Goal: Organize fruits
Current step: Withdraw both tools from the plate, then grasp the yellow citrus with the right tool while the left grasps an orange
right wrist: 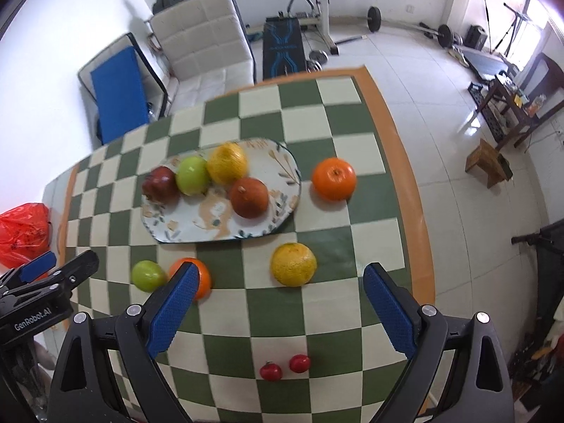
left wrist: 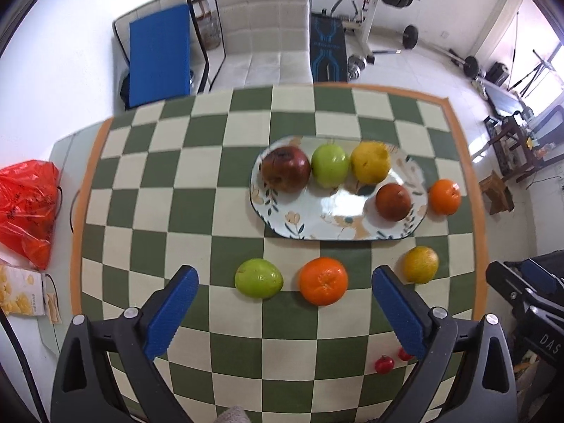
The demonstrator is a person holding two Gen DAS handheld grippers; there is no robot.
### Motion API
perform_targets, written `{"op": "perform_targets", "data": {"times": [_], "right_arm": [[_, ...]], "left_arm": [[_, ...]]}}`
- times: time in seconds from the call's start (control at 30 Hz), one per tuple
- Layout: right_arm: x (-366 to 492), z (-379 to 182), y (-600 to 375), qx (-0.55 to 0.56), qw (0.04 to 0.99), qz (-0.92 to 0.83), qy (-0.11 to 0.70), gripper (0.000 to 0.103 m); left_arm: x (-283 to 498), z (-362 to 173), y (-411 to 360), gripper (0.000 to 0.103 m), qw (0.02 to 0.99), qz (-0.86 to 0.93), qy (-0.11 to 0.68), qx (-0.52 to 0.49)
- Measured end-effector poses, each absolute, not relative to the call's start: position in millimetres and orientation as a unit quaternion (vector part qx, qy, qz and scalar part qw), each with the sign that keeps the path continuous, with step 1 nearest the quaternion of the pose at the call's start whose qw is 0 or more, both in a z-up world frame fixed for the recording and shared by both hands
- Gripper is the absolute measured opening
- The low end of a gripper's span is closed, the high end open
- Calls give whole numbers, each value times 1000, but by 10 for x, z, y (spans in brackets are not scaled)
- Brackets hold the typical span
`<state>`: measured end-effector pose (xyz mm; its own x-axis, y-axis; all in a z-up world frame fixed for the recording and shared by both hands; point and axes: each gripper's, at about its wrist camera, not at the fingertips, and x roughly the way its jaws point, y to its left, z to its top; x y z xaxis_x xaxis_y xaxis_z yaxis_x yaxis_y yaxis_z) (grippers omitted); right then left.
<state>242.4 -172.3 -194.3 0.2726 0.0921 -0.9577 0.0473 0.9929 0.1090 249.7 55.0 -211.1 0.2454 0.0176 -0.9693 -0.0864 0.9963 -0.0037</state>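
A floral oval plate (left wrist: 317,218) (right wrist: 190,225) holds a dark red apple (left wrist: 284,168), a green apple (left wrist: 329,165), a yellow citrus (left wrist: 371,162) and a brown-red fruit (left wrist: 393,201) (right wrist: 249,197). On the checked cloth lie a green fruit (left wrist: 259,278) (right wrist: 148,275), an orange (left wrist: 323,281) (right wrist: 201,278), a yellow-green citrus (left wrist: 421,264) (right wrist: 293,264), another orange (left wrist: 445,196) (right wrist: 334,178) and two small tomatoes (left wrist: 384,365) (right wrist: 284,366). My left gripper (left wrist: 283,282) hovers open over the green fruit and orange. My right gripper (right wrist: 276,282) is open near the yellow-green citrus.
A red plastic bag (left wrist: 26,208) and a snack box (left wrist: 21,294) sit off the cloth's left edge. The table's right edge (right wrist: 416,232) drops to tiled floor. A white chair (left wrist: 264,31) stands behind the table, with gym gear beyond.
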Motion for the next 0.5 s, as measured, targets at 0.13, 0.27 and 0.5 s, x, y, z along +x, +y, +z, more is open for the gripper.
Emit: {"op": "perform_targets", "data": {"times": [0.13, 0.27, 0.5], "right_arm": [[2556, -2474, -1852, 76, 764, 6, 640, 96], [2621, -2949, -1928, 100, 735, 5, 671, 96], [2738, -3577, -1914, 122, 705, 2, 699, 87]], "left_arm": [[2583, -2593, 548, 101, 743, 20, 667, -48], [2626, -2976, 406, 101, 709, 3, 703, -49], [2722, -3449, 192, 101, 674, -6, 738, -29]]}}
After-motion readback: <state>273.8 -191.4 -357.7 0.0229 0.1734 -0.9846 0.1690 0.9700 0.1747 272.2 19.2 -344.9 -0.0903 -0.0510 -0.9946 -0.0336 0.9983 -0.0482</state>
